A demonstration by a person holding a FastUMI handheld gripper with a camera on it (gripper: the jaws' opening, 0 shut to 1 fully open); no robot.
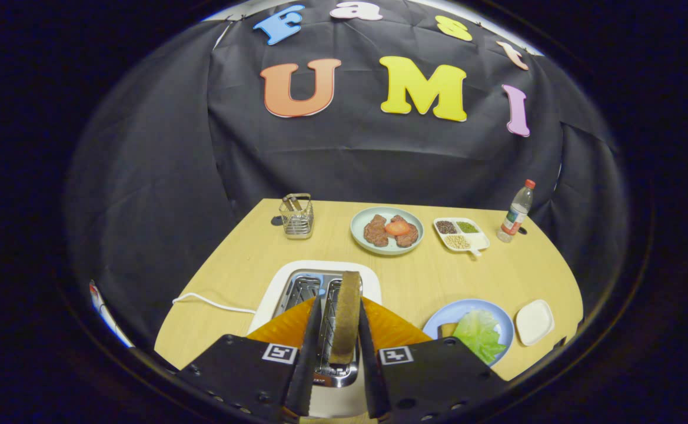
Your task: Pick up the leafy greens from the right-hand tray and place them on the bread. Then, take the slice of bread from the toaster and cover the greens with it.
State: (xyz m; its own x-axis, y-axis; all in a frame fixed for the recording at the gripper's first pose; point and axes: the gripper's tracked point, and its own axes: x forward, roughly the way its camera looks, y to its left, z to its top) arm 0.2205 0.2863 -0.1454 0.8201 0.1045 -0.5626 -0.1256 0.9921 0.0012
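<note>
Fingers (336, 377) are gripping the bread slice (345, 315) upright above the toaster (320, 294); the greens (478, 333) are lying ahead-right on the blue plate (438, 321) near the bench's front edge

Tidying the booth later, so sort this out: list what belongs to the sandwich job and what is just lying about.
Job: gripper shut on the bread slice above the toaster; leafy greens on the blue plate.

Lying about: meat plate, divided seed dish, bottle, wire holder, small white dish.
</note>
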